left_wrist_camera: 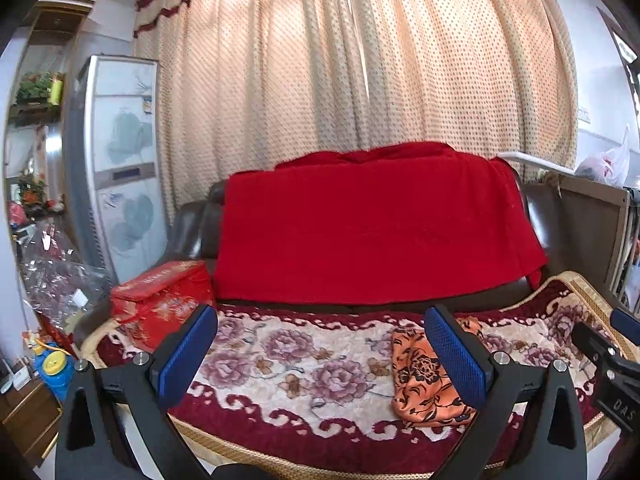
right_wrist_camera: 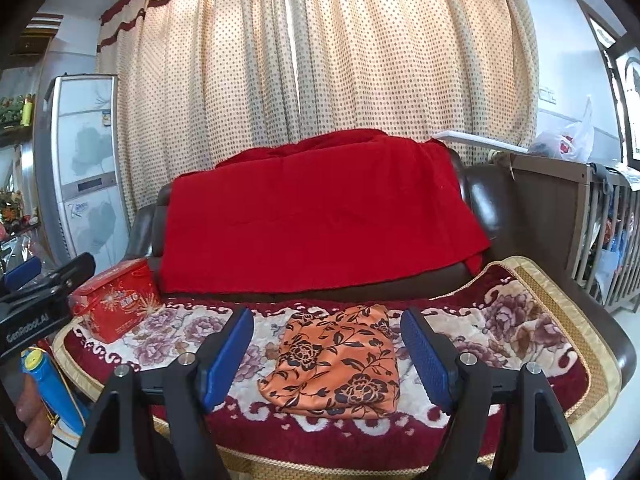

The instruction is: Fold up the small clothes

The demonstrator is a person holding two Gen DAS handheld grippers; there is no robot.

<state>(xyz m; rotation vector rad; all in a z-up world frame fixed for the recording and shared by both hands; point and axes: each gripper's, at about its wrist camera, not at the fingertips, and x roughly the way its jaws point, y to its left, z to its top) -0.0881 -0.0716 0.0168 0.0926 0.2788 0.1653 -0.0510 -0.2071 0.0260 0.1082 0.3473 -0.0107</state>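
While both tools hover low over the front edge of a sofa seat, each points forward and slightly downward toward the backrest. The left tool [left_wrist_camera: 320, 344] has its two blue, finely ribbed pads spread wide, with nothing between them but the seat cover. The right tool [right_wrist_camera: 328, 344] also stands wide, its pads apart and clear of the cloth, which shows in the gap between them from that view. Both have black angular finger frames with silver bolt heads. At the lower left of the right wrist view, part of a hand [right_wrist_camera: 32, 412] grips the left tool's handle.

An orange garment [right_wrist_camera: 336, 368] lies flat on the seat, to the right of centre; it is thin, smooth cloth printed with black roses and leaves, roughly four-sided, with a bunched upper edge. Under it spreads a plush seat cover [left_wrist_camera: 280, 360], cream with mauve peonies, a dark red scrolled border and woven golden trim. A fuzzy red blanket [left_wrist_camera: 376, 232] drapes over the glossy dark brown leather sofa [right_wrist_camera: 500, 208]. A red box [left_wrist_camera: 164, 304] sits at the seat's left end. Behind hang cream dotted curtains [left_wrist_camera: 360, 72] in long pleats.
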